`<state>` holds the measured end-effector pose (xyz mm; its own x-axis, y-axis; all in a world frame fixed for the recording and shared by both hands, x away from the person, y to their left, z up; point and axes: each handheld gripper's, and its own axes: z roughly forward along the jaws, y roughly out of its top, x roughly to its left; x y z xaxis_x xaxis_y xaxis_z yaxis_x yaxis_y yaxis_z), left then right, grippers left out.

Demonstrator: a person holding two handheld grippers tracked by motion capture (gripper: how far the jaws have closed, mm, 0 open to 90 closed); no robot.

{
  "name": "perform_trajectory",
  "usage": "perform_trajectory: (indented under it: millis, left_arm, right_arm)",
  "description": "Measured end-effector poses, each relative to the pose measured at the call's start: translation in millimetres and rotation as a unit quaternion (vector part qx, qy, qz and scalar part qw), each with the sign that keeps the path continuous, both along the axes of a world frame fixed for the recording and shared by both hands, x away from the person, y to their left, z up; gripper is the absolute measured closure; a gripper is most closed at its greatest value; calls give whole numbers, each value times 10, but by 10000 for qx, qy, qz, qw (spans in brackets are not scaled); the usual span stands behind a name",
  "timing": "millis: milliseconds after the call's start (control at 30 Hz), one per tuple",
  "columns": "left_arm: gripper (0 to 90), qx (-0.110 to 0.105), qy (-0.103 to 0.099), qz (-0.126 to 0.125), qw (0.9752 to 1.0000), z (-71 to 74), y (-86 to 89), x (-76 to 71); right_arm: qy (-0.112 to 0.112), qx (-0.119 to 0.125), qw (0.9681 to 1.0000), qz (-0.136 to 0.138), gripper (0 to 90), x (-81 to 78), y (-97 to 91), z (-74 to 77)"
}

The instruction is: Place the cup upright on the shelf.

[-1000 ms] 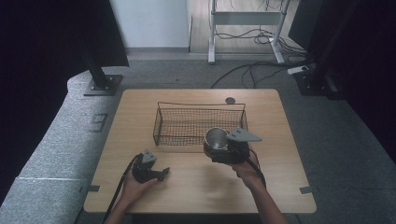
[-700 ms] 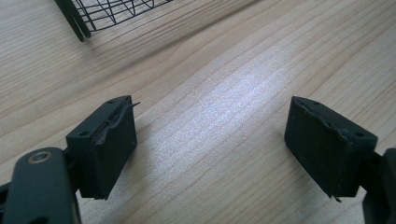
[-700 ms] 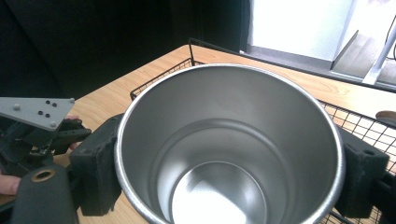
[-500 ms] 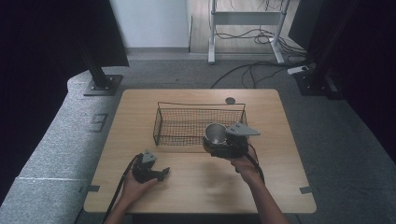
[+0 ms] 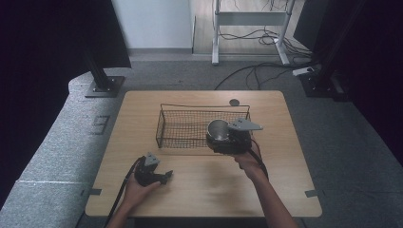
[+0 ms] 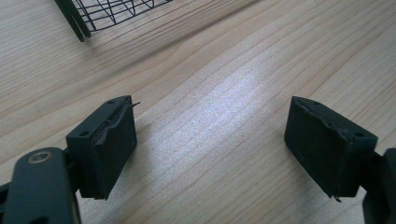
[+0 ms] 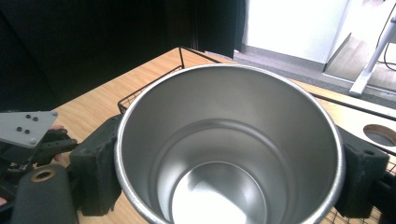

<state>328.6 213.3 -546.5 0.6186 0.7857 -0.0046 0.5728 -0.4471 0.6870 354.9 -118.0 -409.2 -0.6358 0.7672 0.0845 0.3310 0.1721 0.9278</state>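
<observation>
A: Where's the steel cup (image 5: 218,129) right now?

B: Clamped in the right claw (image 5: 223,140), one black jaw pressed against each side of its wall. In the right gripper view the cup (image 7: 229,144) is mouth-up and bare inside, polished bottom showing.

A: And where does that put it over the bench (image 5: 280,156)?

B: At the near right corner of the wire basket (image 5: 183,127), by the basket's front rim (whether it is inside or just above the mesh, I cannot tell from the high view).

A: The left claw (image 5: 161,177)?

B: Down near the bench's front-left, well apart from the basket. In its own view the left claw (image 6: 210,154) stands with jaws spread wide, bare wood between them, a corner of the basket (image 6: 112,11) at the top.
</observation>
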Motion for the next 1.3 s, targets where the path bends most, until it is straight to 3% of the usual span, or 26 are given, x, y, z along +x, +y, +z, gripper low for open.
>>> perform_trajectory:
  millis: [433,933,1300]
  left_arm:
    - [168,1,3,0,10000,0,0,0]
    - [168,2,2,-1,10000,0,0,0]
    - [168,0,3,-2,10000,0,1,1]
  right_arm:
    - [98,-197,9998,-27,145,152,53,-57]
    - [141,-265,9995,-100,145,294,77,-93]
    - [142,-287,9993,-167,145,400,42,-40]
